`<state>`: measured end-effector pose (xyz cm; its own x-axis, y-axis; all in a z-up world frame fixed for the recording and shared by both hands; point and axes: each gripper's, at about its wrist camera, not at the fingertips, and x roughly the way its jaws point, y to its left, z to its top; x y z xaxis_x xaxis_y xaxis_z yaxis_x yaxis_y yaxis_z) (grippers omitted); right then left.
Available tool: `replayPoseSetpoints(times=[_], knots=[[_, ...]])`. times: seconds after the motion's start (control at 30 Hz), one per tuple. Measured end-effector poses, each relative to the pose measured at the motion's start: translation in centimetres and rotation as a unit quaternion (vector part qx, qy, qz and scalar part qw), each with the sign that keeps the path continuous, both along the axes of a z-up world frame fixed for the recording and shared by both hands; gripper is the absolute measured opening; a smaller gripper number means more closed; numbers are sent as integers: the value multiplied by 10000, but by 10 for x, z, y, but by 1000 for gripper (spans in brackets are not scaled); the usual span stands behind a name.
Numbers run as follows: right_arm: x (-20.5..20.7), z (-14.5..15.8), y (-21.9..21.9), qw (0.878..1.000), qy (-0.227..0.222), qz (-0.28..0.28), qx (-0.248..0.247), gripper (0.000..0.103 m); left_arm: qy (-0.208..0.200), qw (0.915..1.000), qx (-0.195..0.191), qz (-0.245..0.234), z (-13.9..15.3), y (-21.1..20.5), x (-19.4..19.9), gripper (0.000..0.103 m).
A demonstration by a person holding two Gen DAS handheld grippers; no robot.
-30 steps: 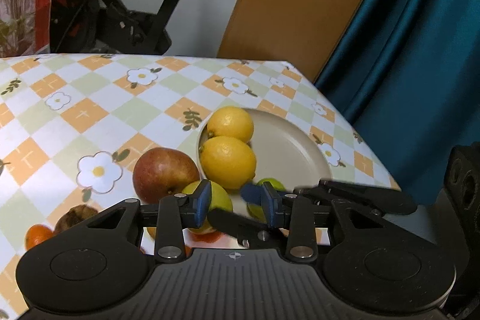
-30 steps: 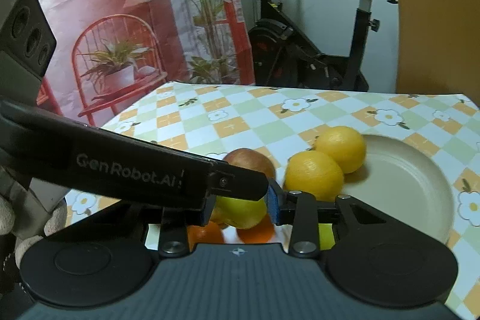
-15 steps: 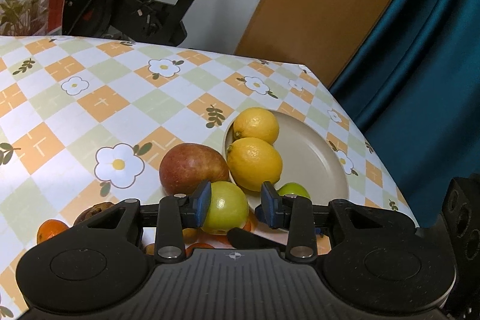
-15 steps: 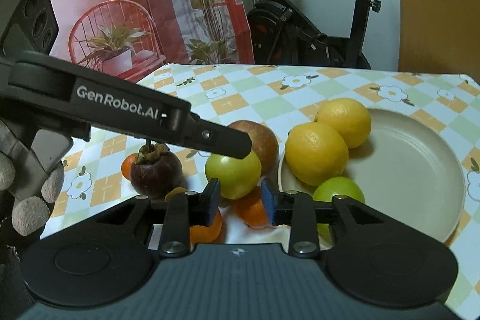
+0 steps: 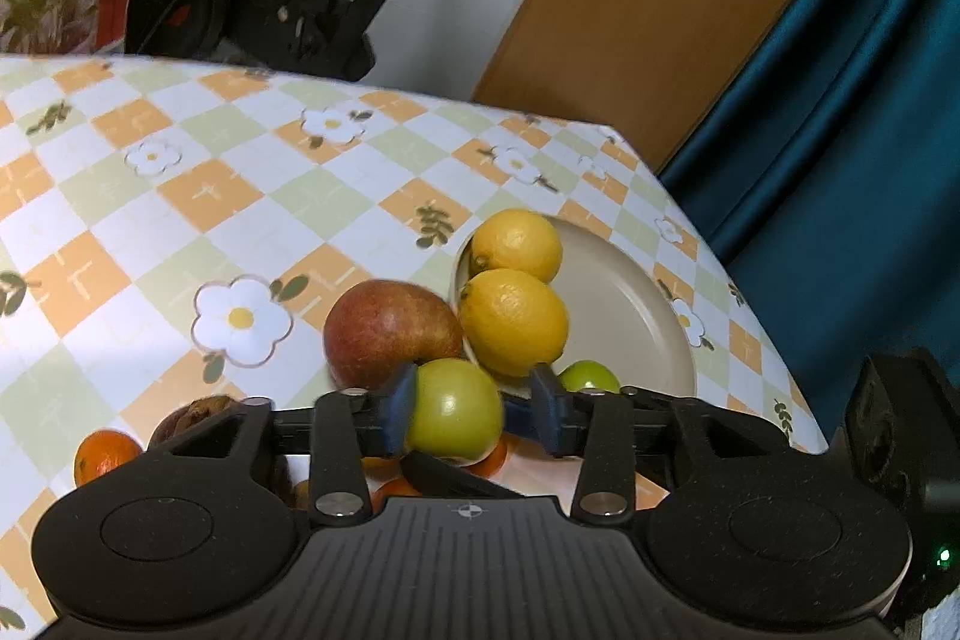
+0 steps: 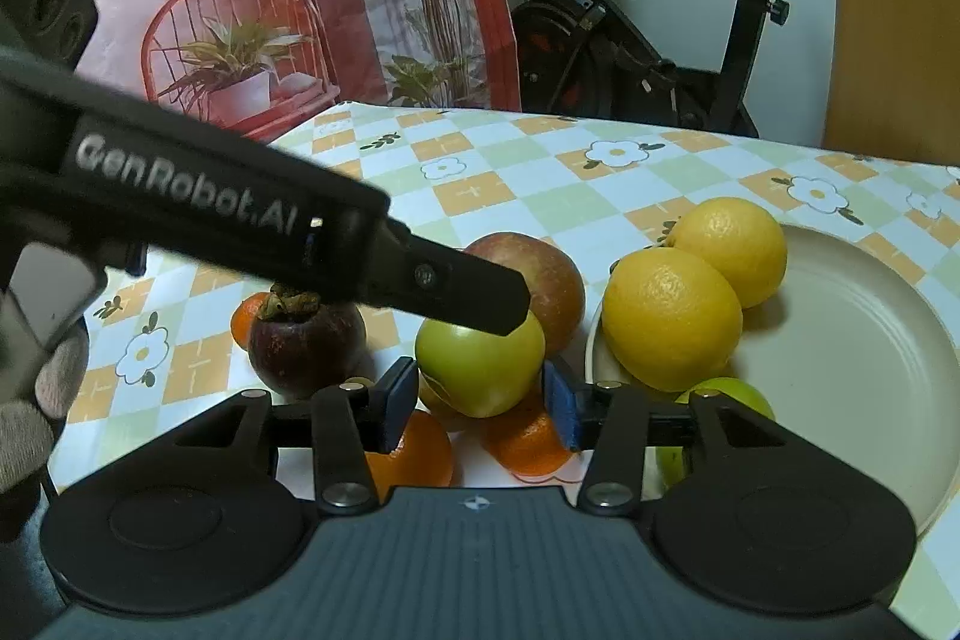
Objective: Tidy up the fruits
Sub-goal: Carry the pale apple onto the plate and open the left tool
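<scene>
A beige plate (image 5: pixel 624 316) (image 6: pixel 840 340) holds two lemons (image 5: pixel 513 319) (image 6: pixel 672 319) and a small green fruit (image 5: pixel 588 377) (image 6: pixel 732 391) at its near rim. A green apple (image 5: pixel 456 409) (image 6: pixel 480 364) lies beside the plate, in front of a red apple (image 5: pixel 390 328) (image 6: pixel 546 274). My left gripper (image 5: pixel 474 412) is open with the green apple between its pads, touching the left pad. My right gripper (image 6: pixel 480 403) is open, low behind the same apple; the left gripper's finger (image 6: pixel 456 292) crosses above it.
A dark mangosteen (image 6: pixel 306 337) and several small oranges (image 6: pixel 528 436) (image 5: pixel 102 454) lie on the checked tablecloth (image 5: pixel 180 220) near the apples. The table's right edge meets a teal curtain (image 5: pixel 840 130). An exercise bike (image 6: pixel 660 40) stands behind.
Both grippers have pulled back and risen, opening wider. The green apple now sits between the left gripper's pads, and the mangosteen and oranges have come into the right view.
</scene>
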<state>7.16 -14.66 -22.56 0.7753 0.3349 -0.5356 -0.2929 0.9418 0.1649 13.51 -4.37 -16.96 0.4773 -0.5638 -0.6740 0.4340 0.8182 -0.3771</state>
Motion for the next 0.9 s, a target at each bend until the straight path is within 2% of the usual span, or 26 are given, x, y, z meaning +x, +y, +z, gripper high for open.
replayPoseSetpoints(times=[0.13, 0.27, 0.33, 0.63, 0.9], knots=[[-2, -1, -1, 10000, -23, -9, 57, 48, 165, 9997, -67, 160, -8, 6, 5, 54], [-4, -1, -1, 10000, -40, 17, 38, 48, 321, 9994, -136, 74, -17, 2, 5, 53], [-6, -2, -1, 10000, -60, 23, 50, 48, 201, 9998, 0, 95, -17, -1, 2, 46], [-21, 12, -14, 9995, -264, -93, 120, 48, -161, 9996, 83, -215, 8, -22, -9, 46], [-26, 35, -57, 9972, -506, -490, 249, 48, -411, 9970, 166, -634, 31, -75, 0, 47]])
